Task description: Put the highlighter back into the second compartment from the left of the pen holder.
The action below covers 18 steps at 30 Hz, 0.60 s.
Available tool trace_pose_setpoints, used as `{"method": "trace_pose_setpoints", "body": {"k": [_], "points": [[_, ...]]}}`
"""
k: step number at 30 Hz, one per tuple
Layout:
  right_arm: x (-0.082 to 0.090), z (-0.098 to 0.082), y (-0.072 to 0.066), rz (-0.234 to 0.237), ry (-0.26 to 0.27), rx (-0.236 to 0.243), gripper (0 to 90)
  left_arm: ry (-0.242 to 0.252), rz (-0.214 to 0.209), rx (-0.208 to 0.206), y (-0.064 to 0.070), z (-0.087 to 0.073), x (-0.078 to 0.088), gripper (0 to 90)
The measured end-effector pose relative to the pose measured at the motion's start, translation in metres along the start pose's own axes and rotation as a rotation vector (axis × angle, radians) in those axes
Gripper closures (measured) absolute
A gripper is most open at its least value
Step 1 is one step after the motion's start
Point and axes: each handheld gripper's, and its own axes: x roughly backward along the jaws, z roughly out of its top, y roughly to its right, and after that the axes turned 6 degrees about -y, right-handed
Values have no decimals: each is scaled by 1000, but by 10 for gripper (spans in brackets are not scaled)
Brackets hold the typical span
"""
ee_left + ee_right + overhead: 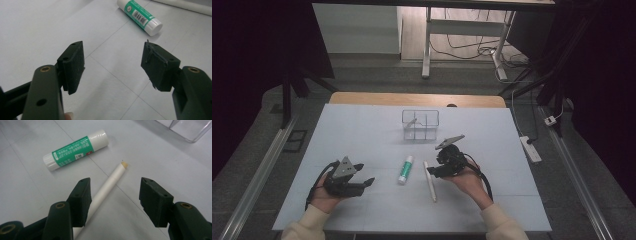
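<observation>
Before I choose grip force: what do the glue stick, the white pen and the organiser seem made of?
Glue stick: smooth, slightly glossy white plastic, going by its ribbed cap, with a green printed label.
White pen: matte white, plastic or paper-wrapped, cannot tell which; tan tip.
Organiser: clear hard plastic, probably acrylic, since the table shows through its walls.

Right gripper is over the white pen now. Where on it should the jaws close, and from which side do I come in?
Grip the white pen at mid-barrel, coming straight down from above. It lies flat on the table, so only its long sides are free. The open right gripper already straddles it, but nearer one jaw; centring first would probably help. The glue stick lies clear.
</observation>
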Motion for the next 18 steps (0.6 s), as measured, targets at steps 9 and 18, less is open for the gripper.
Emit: {"method": "trace_pose_setpoints", "body": {"k": [9,18], "points": [[-14,10,-5,-8,-27,-12,418,-5,1,-2,0,0,-1,348],[-32,17,-8,-41,-81,-9,427,-10,4,-5,0,0,-2,347]]}}
